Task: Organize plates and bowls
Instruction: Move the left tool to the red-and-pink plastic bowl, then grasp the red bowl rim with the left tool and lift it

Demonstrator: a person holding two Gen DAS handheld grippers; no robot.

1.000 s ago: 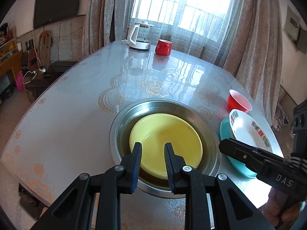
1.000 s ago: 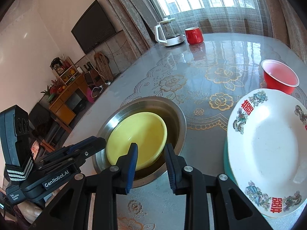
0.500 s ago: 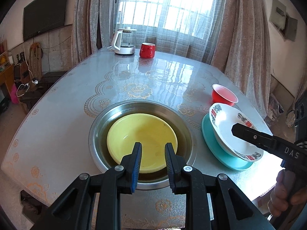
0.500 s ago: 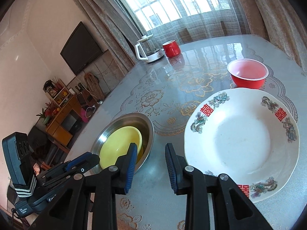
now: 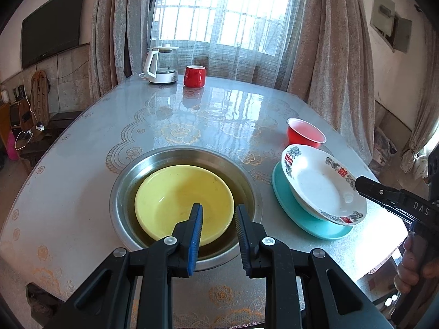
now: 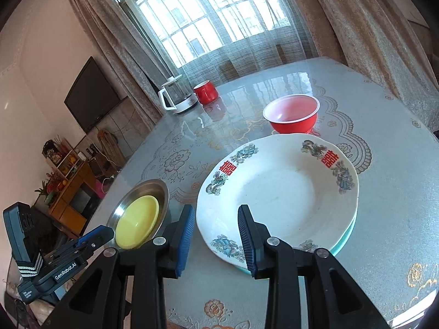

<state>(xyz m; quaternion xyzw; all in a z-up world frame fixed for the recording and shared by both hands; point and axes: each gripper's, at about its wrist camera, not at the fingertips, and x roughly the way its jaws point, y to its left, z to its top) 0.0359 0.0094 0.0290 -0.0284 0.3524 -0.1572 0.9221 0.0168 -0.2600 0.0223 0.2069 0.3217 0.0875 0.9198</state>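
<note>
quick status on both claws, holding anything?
Left claw: open, narrow gap, empty, over the yellow bowl.
Right claw: opening, empty, at the near rim of the white patterned plate.

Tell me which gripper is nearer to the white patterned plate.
Right. The right gripper, jaws opening with nothing between them, hangs at the white patterned plate's near rim. The left gripper is off to the side, over the yellow bowl in the steel basin.

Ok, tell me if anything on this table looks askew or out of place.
The white patterned plate sits tilted and off-centre on the teal plate, overhanging its rim toward the right gripper. The yellow bowl lies off-centre in the steel basin. No spills or breakage show.
</note>
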